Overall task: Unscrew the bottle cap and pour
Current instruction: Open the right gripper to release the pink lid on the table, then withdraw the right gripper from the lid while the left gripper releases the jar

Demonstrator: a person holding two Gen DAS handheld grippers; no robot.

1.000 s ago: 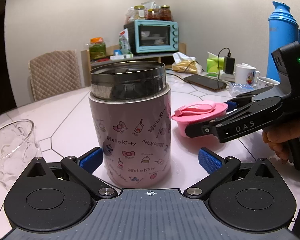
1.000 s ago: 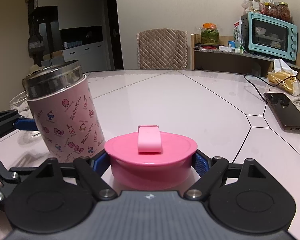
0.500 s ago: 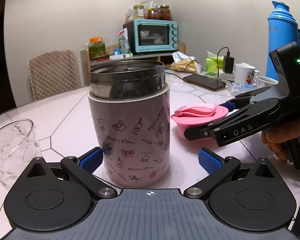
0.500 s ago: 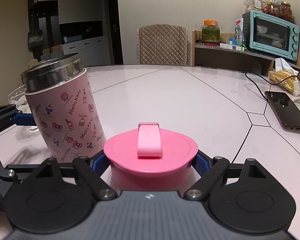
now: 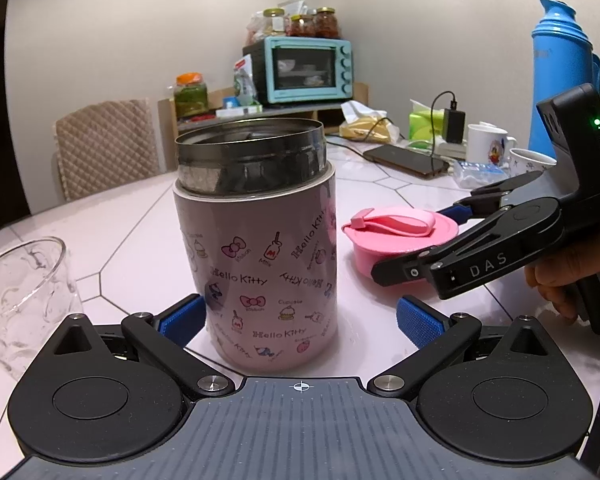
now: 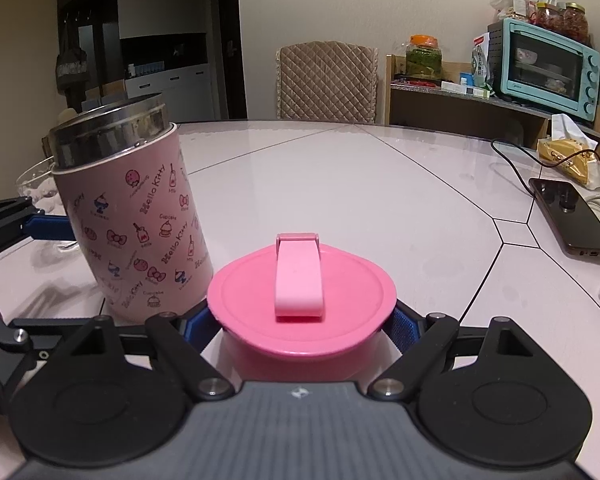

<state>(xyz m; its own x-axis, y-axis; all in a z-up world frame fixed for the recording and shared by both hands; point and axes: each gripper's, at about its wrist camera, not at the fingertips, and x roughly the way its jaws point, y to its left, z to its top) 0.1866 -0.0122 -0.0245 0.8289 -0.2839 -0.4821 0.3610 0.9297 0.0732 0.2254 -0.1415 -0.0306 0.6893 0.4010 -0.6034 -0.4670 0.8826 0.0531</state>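
Where the white hexagon-seamed tabletop (image 5: 132, 240) runs back to a quilted chair (image 5: 104, 140) and teal toaster oven (image 5: 307, 70), an empty glass cup (image 5: 20, 296) sits far left. Left tool (image 5: 300, 316) gapes wide around the upright, uncapped Hello Kitty jar (image 5: 260, 256), right pad clear of it; contents unreadable. Right tool (image 6: 301, 322) clamps the pink lid (image 6: 300, 300) just beside the jar.
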